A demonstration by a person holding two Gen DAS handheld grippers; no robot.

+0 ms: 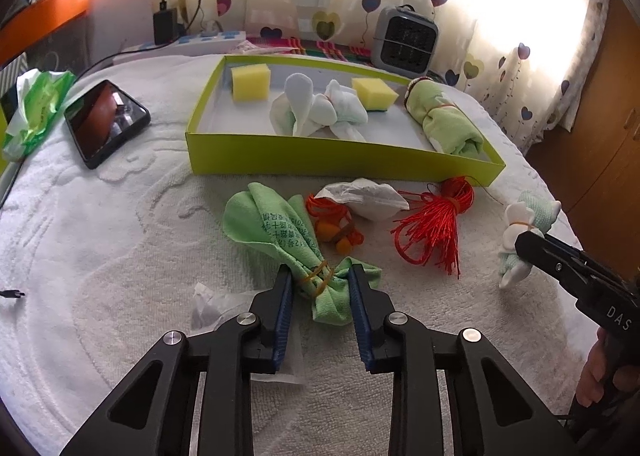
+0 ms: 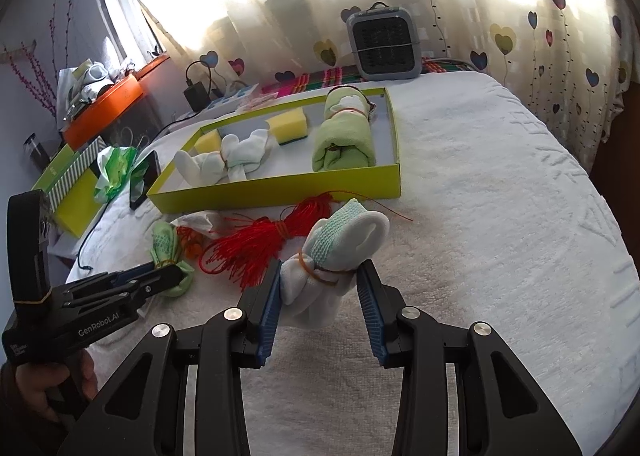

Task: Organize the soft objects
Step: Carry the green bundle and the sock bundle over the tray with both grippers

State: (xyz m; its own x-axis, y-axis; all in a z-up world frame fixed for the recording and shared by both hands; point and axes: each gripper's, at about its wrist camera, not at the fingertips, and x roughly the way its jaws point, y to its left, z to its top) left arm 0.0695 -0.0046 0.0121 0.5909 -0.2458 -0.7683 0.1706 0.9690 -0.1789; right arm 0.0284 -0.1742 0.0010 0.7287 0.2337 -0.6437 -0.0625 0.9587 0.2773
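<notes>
Sorting partly done: sponges, socks, towel roll already laid in shallow lime-green cardboard box (image 1: 320,156).
Before box: left claw (image 1: 320,288) closed on banded green cloth bundle (image 1: 280,232); right claw (image 2: 320,288) clamped on banded white-mint sock bundle (image 2: 340,240); red cord hank (image 1: 436,224) etc. left.

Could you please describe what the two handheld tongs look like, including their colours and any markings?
Both the left tongs and right tongs are matte black with blue ribbed pads and silver pivot bolts. The left body reads "GenRobot.AI"; the right shows "DAS". No sleeves visible.
</notes>
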